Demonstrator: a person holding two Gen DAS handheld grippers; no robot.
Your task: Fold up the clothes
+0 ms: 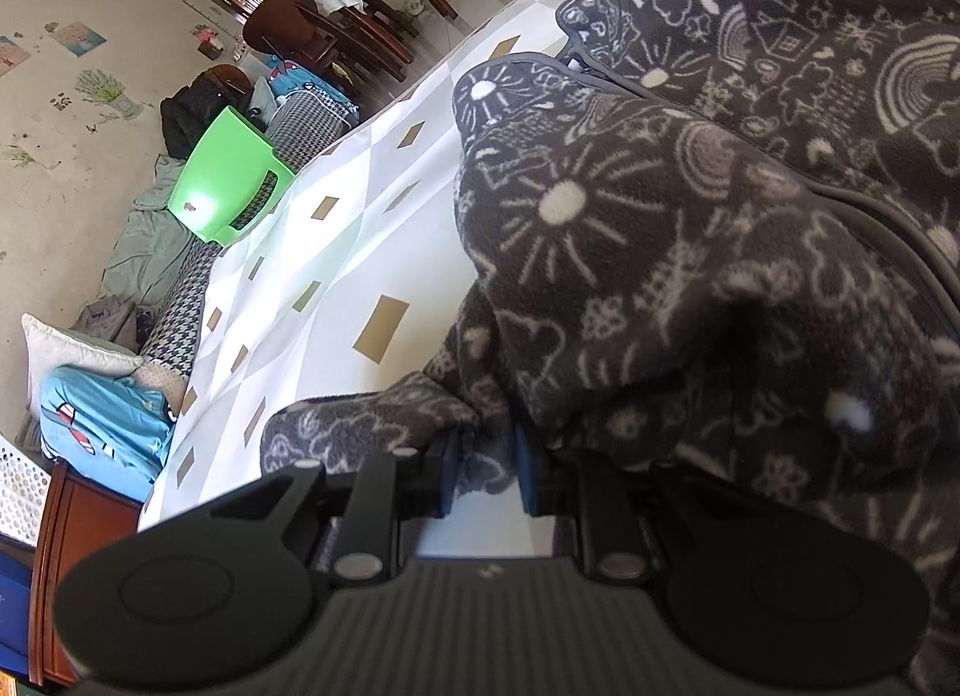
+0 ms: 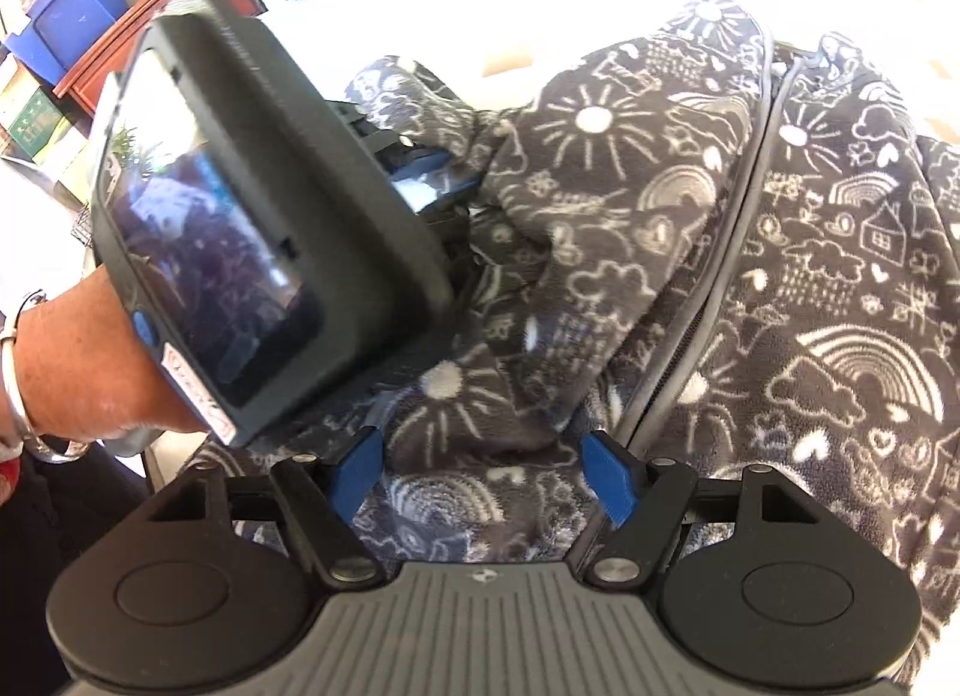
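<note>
The left hand-held gripper (image 1: 485, 471) is clenched on a fold of the dark grey fleece garment with white doodle print (image 1: 690, 252), which lies bunched on the white diamond-patterned worktop (image 1: 360, 204). The right hand-held gripper (image 2: 487, 477) stands released (nothing pinched), the fleece directly beneath and ahead of it, its zip (image 2: 720, 288) running away from the blue pads (image 2: 609, 477).

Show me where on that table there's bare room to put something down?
The free patch is the tablecloth, bordered by the fleece garment and the table's far edge by the green stool. The garment's side is crowded, with both tools working there.
</note>
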